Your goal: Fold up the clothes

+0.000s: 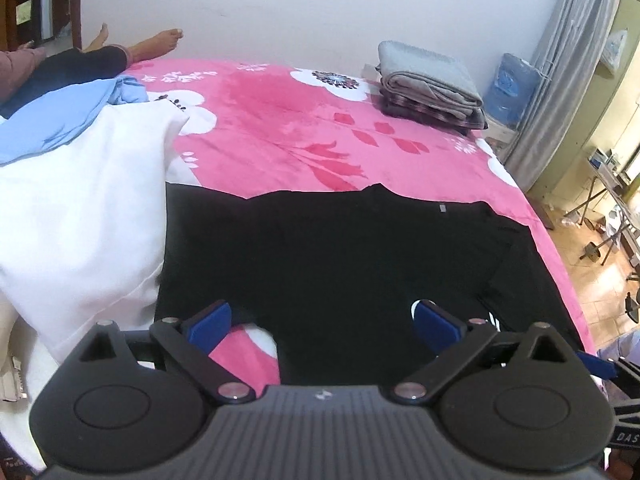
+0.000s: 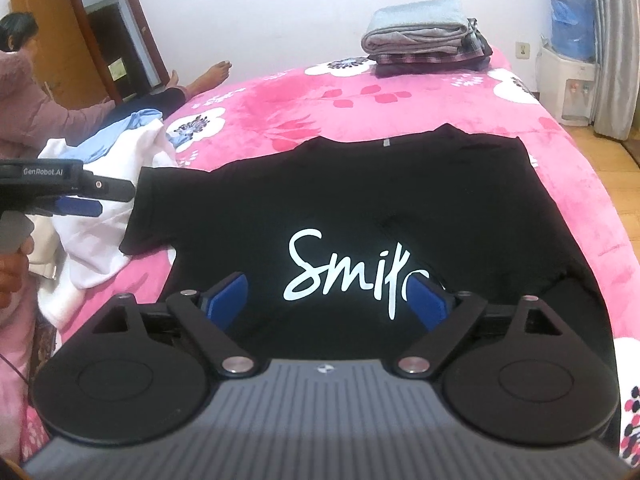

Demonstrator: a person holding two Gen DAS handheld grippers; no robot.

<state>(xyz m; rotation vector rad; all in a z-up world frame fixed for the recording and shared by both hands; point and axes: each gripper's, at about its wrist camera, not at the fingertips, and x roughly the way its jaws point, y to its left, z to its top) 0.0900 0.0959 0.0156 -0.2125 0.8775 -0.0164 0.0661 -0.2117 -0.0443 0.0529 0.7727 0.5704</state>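
A black T-shirt [image 2: 360,204] with white "Smile" lettering lies spread flat, front up, on the pink flowered bed; it also shows in the left wrist view [image 1: 320,248]. My left gripper [image 1: 322,316] is open and empty, hovering over the shirt's left side near its sleeve. It shows from the side in the right wrist view [image 2: 80,200], left of the shirt. My right gripper [image 2: 326,294] is open and empty, just above the shirt's lettering. Its blue tip [image 1: 596,364] shows at the right edge of the left wrist view.
A white garment [image 1: 80,208] with a light blue one [image 1: 60,116] on it lies left of the shirt. A stack of folded clothes [image 2: 428,40] sits at the bed's far right corner. A seated person [image 2: 24,92] is at the far left. The bed edge [image 1: 560,272] drops to a tiled floor on the right.
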